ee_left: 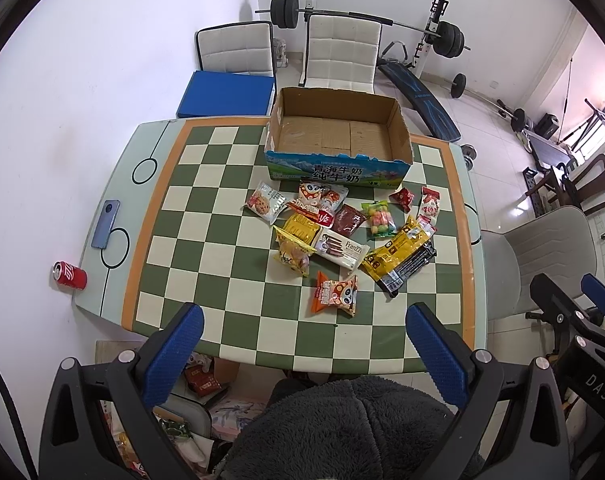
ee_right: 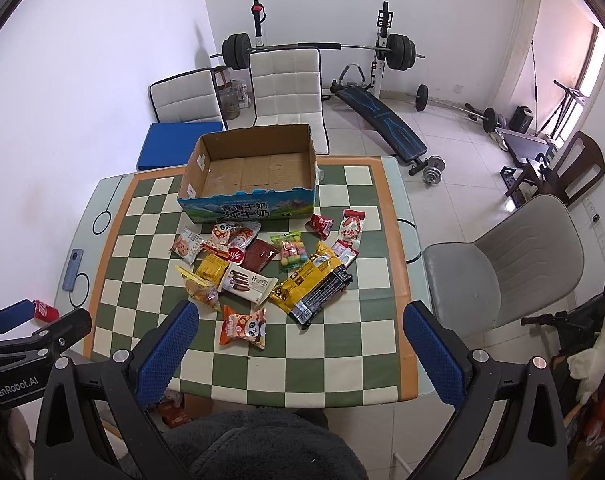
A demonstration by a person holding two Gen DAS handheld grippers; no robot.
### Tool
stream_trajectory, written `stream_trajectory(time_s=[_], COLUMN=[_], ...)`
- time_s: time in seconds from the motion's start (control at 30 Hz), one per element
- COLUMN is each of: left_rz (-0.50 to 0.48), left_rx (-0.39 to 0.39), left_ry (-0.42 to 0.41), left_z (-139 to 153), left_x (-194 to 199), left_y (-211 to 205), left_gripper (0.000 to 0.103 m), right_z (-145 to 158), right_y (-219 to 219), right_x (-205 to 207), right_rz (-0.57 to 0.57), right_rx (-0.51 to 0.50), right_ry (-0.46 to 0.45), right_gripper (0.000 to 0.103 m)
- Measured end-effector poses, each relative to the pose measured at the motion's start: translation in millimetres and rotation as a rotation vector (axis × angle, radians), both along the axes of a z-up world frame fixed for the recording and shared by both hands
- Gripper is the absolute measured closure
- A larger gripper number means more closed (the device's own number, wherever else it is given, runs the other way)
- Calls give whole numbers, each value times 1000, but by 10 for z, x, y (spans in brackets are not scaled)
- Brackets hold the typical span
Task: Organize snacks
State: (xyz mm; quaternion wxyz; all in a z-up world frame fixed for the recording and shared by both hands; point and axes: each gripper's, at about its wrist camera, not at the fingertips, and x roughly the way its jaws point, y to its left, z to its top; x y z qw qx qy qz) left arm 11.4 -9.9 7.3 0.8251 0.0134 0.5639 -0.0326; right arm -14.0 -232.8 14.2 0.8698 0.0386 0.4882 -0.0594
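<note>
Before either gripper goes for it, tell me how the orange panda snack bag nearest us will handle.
The orange panda bag looks puffed with air, so it is probably light and will squash under the fingers. Its glossy film may slip, so a crimped end seems the safer grip. It lies flat and apart from the other packets on the table, so it should slide, not roll.

The print on most snack packets (ee_left: 342, 224) is too small to read. Several overlap, so the yellow wafer pack (ee_left: 300, 227) and the dark red packet (ee_left: 349, 219) show only in part. The desk's (ee_right: 342, 380) near edge is hidden behind a grey fleece garment (ee_right: 262, 444). Boxes under the desk (ee_left: 202, 380) are mostly covered.
</note>
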Motion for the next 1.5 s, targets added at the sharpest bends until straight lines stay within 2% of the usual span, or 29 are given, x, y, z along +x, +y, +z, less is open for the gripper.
stream_trajectory(time_s=[0.2,0.3,0.37,0.47,0.6,0.67,0.77,0.83,1.03,1.2,1.27,1.33,1.4,1.47,1.5], left_rz=[24,78,120,181,247,289,356,403,494,507,502,485,459,417,398], left_rx=[6,26,33,14,-30,-90,-194,-239,-276,-300,-306,-292,-270,-238,-218], left_ry=[-7,-17,8,82,222,305,425,471,623,760,779,785,778,761,752], left_z=[-14,-122,-304,-683,-1243,-1562,-2027,-2280,-3021,-3580,-3697,-3777,-3815,-3812,-3799], left_x=[45,179,320,561,901,1073,1266,1392,1759,1900,1923,1954,1969,1984,1986], left_y=[-6,22,89,264,436,518,623,653,700,649,612,573,528,482,463], left_gripper=[0,0,0,0,0,0,0,0,0,0,1,10,30,41,42], right_z=[1,-141,-324,-858,-1664,-2090,-2548,-2863,-3518,-3841,-3931,-4036,-4106,-4175,-4212], right_y=[34,-160,-247,-418,-654,-804,-911,-939,-1004,-1009,-1009,-1009,-1008,-1020,-1027], right_x=[81,162,300,621,1008,1165,1378,1539,1834,1944,1968,1998,2023,2062,2079], right_rz=[-7,-14,-36,-105,-207,-254,-293,-318,-378,-430,-456,-481,-506,-526,-535], right_rx=[31,155,237,327,416,425,438,442,452,463,462,466,463,454,436], right_ry=[7,-3,12,108,246,302,375,428,535,589,604,624,635,644,650], right_gripper=[0,0,0,0,0,0,0,0,0,0,0,0,0,0,0])
